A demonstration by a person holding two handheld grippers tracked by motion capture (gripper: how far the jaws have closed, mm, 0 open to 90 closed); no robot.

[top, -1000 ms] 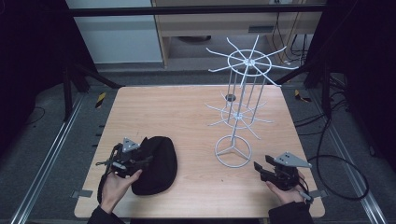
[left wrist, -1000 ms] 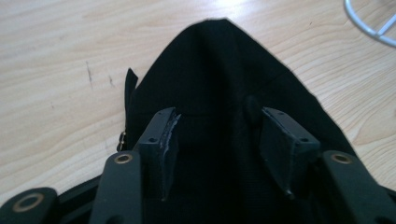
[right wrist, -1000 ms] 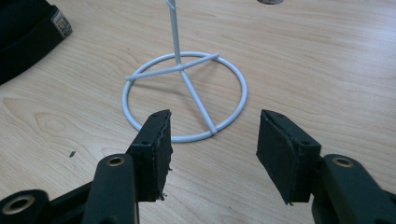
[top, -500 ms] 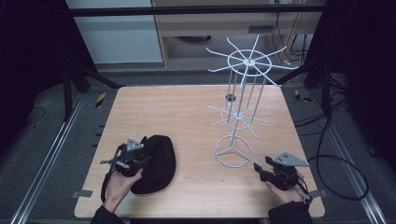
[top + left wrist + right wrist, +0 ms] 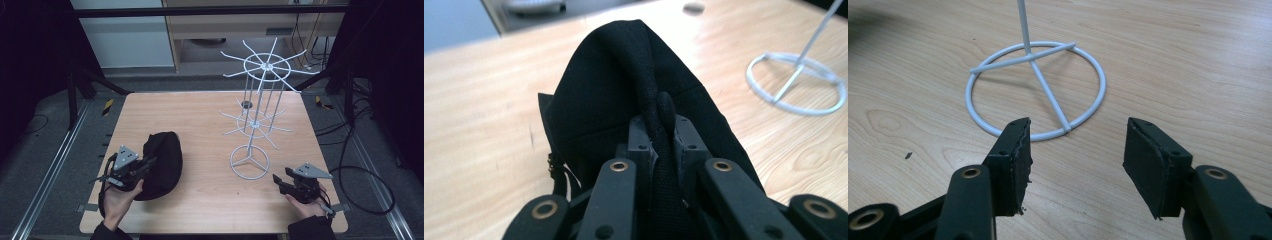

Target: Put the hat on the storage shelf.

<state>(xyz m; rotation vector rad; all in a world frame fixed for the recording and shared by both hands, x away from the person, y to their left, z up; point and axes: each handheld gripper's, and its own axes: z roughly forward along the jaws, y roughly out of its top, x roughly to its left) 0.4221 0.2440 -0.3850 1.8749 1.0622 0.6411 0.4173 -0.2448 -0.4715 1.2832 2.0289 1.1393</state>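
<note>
A black fabric bag [image 5: 160, 162] lies on the left half of the wooden table [image 5: 200, 120]. My left gripper [image 5: 147, 162] is shut on a raised fold of the black bag [image 5: 624, 90]; its jaws have just been closing, and the cloth is pinched between the pads [image 5: 640, 137]. A white wire display stand [image 5: 260, 85] with spoke arms rises at centre right on a ring base [image 5: 1035, 87]. My right gripper [image 5: 276, 181] rests near the front right, just short of that base, jaws open with nothing between its fingertips [image 5: 1015, 145].
A small dark round hole [image 5: 246, 104] shows in the table behind the stand. Metal rails [image 5: 55, 160] run along both sides of the table, and cables [image 5: 360, 170] trail on the floor at the right. Cabinets stand beyond the far edge.
My left gripper shifted right onto the bag, closed on a fold of its cloth and lifted slightly. The right gripper has stayed where it was.
</note>
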